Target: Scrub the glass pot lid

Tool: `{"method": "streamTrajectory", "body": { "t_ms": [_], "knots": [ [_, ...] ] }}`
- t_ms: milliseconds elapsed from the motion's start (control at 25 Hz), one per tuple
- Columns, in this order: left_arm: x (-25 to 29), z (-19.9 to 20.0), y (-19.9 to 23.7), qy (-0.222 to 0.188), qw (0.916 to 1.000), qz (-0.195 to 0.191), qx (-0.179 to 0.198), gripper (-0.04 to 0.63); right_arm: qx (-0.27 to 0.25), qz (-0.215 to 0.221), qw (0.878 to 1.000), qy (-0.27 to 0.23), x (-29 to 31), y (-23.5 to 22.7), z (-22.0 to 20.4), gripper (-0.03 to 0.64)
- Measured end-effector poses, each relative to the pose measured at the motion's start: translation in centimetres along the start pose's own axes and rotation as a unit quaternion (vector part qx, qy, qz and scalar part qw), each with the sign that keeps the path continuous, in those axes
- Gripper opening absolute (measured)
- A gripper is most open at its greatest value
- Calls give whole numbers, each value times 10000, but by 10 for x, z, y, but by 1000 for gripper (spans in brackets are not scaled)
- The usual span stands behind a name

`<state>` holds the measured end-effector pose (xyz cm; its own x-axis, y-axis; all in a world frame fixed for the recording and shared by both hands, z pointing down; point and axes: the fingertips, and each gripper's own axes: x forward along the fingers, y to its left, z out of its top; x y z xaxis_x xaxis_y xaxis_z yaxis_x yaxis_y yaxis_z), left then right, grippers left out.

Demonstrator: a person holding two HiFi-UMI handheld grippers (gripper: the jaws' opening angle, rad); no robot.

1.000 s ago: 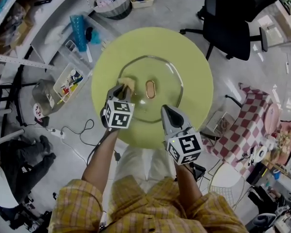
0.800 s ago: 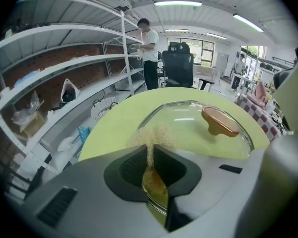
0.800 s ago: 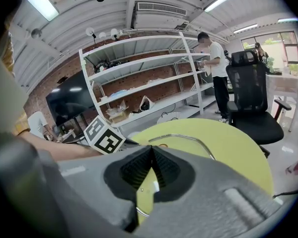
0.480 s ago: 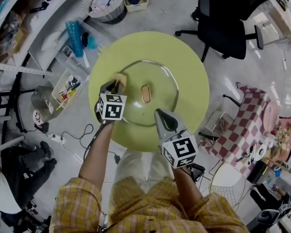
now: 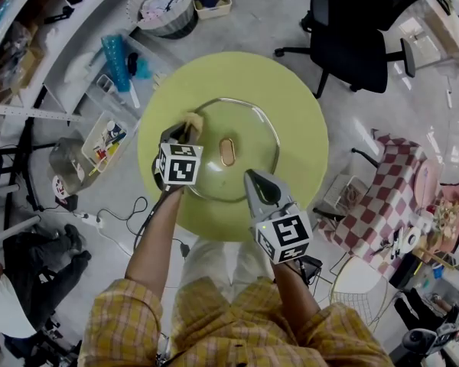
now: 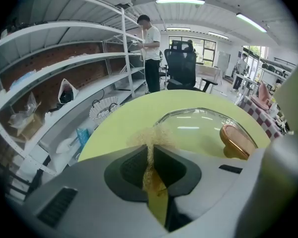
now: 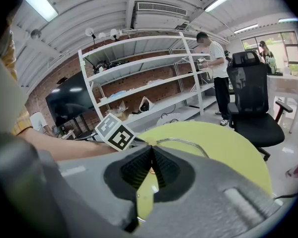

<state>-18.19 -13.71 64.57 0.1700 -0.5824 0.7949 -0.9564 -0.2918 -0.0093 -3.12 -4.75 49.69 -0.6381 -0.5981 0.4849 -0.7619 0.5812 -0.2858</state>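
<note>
A large glass pot lid [image 5: 249, 132] with a metal rim and a copper-coloured oval knob [image 5: 227, 151] lies flat on the round yellow-green table [image 5: 302, 105]. My left gripper [image 5: 185, 131] is shut on a tan fibrous scrub pad [image 5: 192, 121], which rests at the lid's left rim. From the left gripper view the scrub pad [image 6: 153, 137] sticks out between the jaws, with the lid [image 6: 201, 128] and knob [image 6: 237, 139] just beyond. My right gripper [image 5: 258, 187] is shut and empty, at the lid's near rim. The lid's rim [image 7: 181, 142] shows past it in the right gripper view.
A black office chair [image 5: 352, 37] stands beyond the table on the right. White shelving [image 5: 57, 44], a basket [image 5: 167, 6] and bins lie at the left and far side. A checked cloth [image 5: 390, 197] is at the right. A person [image 6: 150, 51] stands by the shelves.
My left gripper with the scrub pad has slid left and slightly away along the lid's rim. The right gripper has shifted a little left and stays by the near rim.
</note>
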Motion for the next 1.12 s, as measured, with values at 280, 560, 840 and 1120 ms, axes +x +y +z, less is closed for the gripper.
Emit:
{"method": "streamTrajectory", "body": {
  "t_ms": [280, 560, 840, 1120],
  "knots": [
    [7, 13, -14, 7, 9995, 0, 309, 37, 3, 11, 10000, -13, 1, -8, 7, -2],
    [12, 24, -29, 40, 9986, -264, 465, 37, 42, -64, 9999, -66, -2, -15, 16, -2],
    [16, 32, -41, 17, 9971, -414, 643, 37, 57, -165, 9998, -32, -8, -21, 14, -2],
    [20, 40, -55, 53, 9947, -611, 825, 37, 91, -216, 9997, -90, -10, -25, 19, -2]
  ]
}}
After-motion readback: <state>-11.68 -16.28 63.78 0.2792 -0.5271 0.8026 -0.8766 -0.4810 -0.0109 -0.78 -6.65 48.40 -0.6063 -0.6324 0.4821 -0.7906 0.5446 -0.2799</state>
